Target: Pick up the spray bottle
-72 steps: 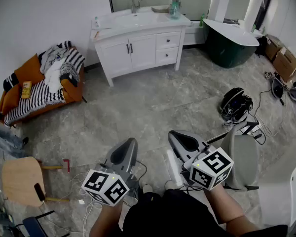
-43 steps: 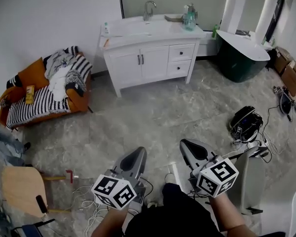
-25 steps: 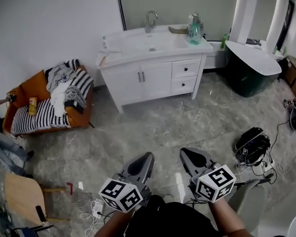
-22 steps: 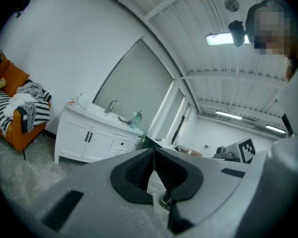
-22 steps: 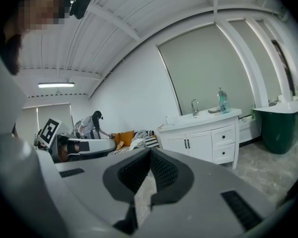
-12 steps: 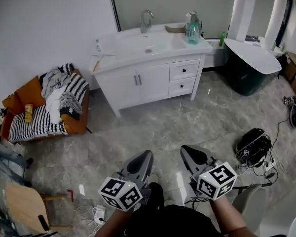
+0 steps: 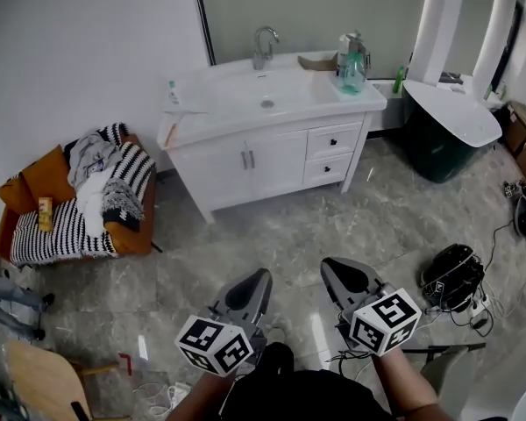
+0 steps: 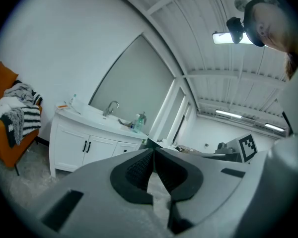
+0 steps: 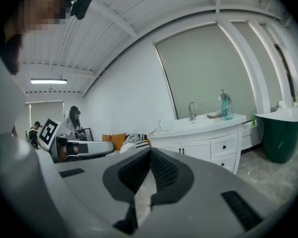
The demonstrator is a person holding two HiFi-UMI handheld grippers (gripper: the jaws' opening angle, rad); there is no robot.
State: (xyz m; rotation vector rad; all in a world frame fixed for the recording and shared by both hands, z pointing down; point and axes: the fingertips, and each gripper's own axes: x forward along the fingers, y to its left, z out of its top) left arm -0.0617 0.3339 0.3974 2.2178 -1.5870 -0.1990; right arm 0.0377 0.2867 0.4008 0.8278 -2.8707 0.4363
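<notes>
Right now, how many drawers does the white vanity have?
2. The upper drawer and lower drawer are stacked on the right side of the vanity, beside the cabinet doors, under the spray bottle. None seems hidden.

spray bottle [image 7: 351,62] stands on the vanity [image 7: 212,105], sofa [image 7: 60,219] to its left.
</notes>
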